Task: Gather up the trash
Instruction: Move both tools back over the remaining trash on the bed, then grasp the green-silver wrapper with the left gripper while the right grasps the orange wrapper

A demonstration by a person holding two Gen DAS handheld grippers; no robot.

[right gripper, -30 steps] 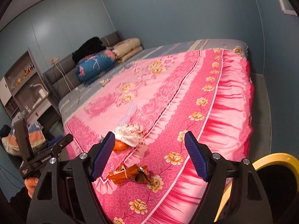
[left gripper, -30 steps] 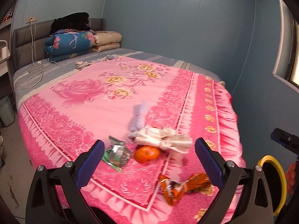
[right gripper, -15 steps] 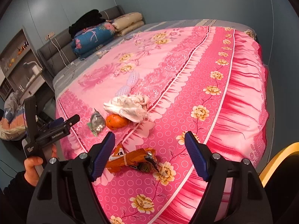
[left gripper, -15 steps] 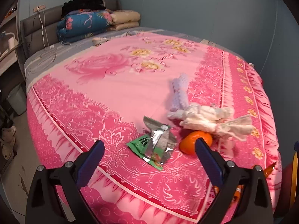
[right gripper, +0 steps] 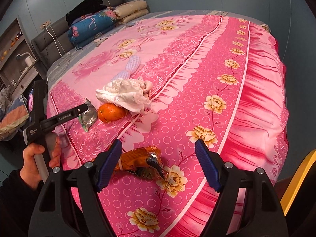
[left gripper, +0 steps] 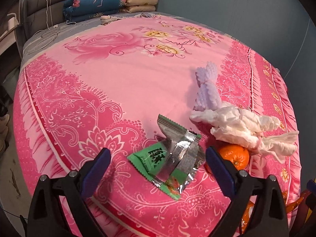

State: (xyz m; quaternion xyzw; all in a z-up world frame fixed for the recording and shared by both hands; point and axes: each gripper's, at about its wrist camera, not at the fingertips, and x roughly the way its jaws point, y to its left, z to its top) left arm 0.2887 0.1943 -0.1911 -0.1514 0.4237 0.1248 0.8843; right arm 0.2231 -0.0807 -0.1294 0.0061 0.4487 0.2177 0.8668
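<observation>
Trash lies near the corner of a pink flowered bed (left gripper: 122,83). A green and silver snack wrapper (left gripper: 169,158) sits between the fingers of my open left gripper (left gripper: 159,157), untouched by the pads. To its right are an orange (left gripper: 235,155), a crumpled white tissue (left gripper: 246,126) and a purple foam net (left gripper: 207,86). My right gripper (right gripper: 158,148) hangs open just above a crumpled orange wrapper (right gripper: 138,160), whose left end is behind the left fingertip. In the right wrist view a hand (right gripper: 37,158) holds the left gripper (right gripper: 84,109) by the green wrapper (right gripper: 89,116).
Folded quilts and pillows (left gripper: 110,2) are stacked at the headboard, with white cables (left gripper: 49,33) beside them. A yellow rim (right gripper: 296,185) shows at the lower right past the bed's edge. Shelves (right gripper: 15,45) and a pile of clothes (right gripper: 11,116) stand to the left.
Both grippers have sunk toward the bed and come closer to the trash. The green wrapper now lies between the left fingers, the orange wrapper under the right ones. Jaws stayed wide.
</observation>
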